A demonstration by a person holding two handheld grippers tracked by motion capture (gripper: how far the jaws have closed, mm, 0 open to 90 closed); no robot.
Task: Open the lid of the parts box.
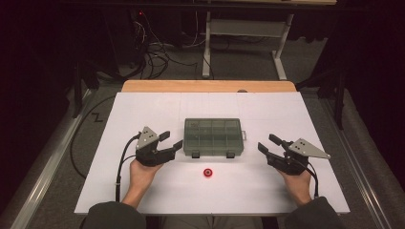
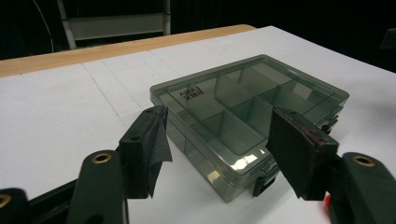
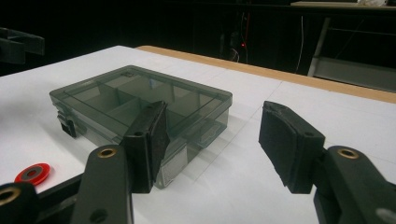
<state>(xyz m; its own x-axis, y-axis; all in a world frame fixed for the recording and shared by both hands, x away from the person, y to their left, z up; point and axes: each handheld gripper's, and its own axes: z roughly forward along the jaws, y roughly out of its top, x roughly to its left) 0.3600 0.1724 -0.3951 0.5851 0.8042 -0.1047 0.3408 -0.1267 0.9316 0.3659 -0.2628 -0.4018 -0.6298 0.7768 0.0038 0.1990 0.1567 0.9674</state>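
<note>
A translucent grey-green compartment box [image 1: 213, 137] lies shut in the middle of the white table, its two latches facing me and its compartments looking empty. A small red disc [image 1: 207, 172] lies on the table just in front of it. My left gripper [image 1: 172, 140] stands open just left of the box, empty, and its own view looks across the box [image 2: 252, 107] from the near left corner. My right gripper [image 1: 266, 142] stands open a little right of the box, also empty. From that side I see the box [image 3: 140, 100] and the red disc [image 3: 32, 173] at the lower left.
The white table top [image 1: 143, 191] ends in a wooden strip [image 1: 210, 86] at the far edge. Beyond it are a white desk frame [image 1: 243, 28] and tangled cables [image 1: 153, 52] on the floor. Dark surroundings flank both sides.
</note>
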